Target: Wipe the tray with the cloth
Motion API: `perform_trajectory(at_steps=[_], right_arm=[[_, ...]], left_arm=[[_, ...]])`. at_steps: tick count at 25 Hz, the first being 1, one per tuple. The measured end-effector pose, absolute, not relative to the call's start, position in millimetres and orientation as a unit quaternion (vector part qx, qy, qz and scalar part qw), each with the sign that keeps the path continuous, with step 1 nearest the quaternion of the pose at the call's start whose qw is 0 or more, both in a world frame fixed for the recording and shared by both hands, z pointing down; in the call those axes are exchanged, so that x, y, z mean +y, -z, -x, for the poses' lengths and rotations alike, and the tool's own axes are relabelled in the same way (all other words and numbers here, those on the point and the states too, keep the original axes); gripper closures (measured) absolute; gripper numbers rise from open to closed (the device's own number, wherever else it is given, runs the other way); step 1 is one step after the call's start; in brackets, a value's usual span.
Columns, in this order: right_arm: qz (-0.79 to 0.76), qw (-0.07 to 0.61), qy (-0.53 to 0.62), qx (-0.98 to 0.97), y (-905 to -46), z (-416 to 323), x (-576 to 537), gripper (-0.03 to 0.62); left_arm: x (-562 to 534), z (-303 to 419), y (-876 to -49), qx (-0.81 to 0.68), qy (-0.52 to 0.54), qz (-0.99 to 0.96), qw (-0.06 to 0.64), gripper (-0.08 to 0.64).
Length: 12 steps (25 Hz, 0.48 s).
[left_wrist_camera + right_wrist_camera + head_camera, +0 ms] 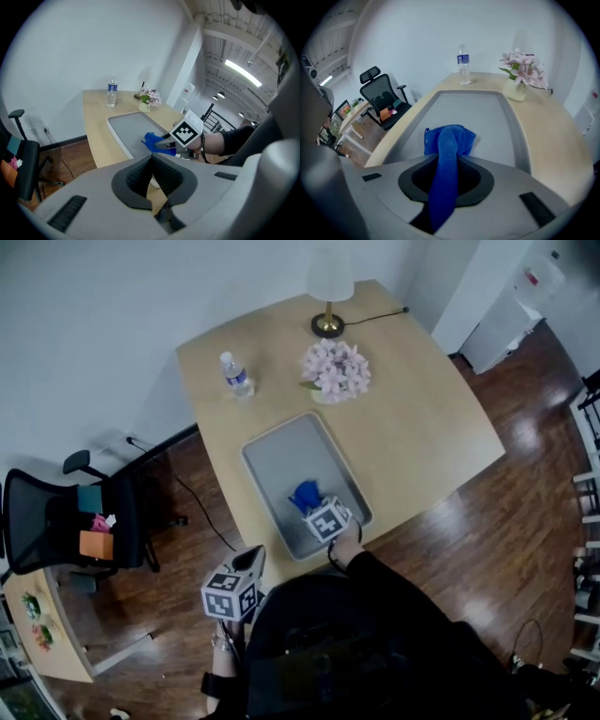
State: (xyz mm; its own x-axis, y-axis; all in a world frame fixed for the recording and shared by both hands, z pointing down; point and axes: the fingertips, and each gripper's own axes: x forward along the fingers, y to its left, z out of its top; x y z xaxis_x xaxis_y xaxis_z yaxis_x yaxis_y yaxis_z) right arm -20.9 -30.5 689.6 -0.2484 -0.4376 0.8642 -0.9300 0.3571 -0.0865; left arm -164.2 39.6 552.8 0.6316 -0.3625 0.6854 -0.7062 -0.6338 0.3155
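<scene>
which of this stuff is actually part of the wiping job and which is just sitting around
Part of the job:
- grey metal tray
- blue microfibre cloth
- right gripper, shut on the cloth

Just lying about:
- clear plastic water bottle
- pink flowers in a vase
- table lamp with a brass base
- black office chair

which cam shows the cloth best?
Right gripper view: the cloth fills the centre, clamped in the right gripper, its end on the tray. Head view shows only a small blue patch ahead of that gripper. Left gripper view shows it small, from the side.
</scene>
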Motion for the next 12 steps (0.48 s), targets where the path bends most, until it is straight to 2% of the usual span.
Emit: perform_trajectory(at_steps=[5,12], right_arm=[[-0.503,0.382,-0.326,-0.703,-691,-47,-30,0.508],[-0.503,0.366,-0.326,-0.712,-686,-79,-29,0.508]], left_arm=[[47,136,-548,-0.32,-0.306,-0.849,0.288,0.555],[62,110,-547,-0.334,-0.321,-0.838,0.288,0.555]])
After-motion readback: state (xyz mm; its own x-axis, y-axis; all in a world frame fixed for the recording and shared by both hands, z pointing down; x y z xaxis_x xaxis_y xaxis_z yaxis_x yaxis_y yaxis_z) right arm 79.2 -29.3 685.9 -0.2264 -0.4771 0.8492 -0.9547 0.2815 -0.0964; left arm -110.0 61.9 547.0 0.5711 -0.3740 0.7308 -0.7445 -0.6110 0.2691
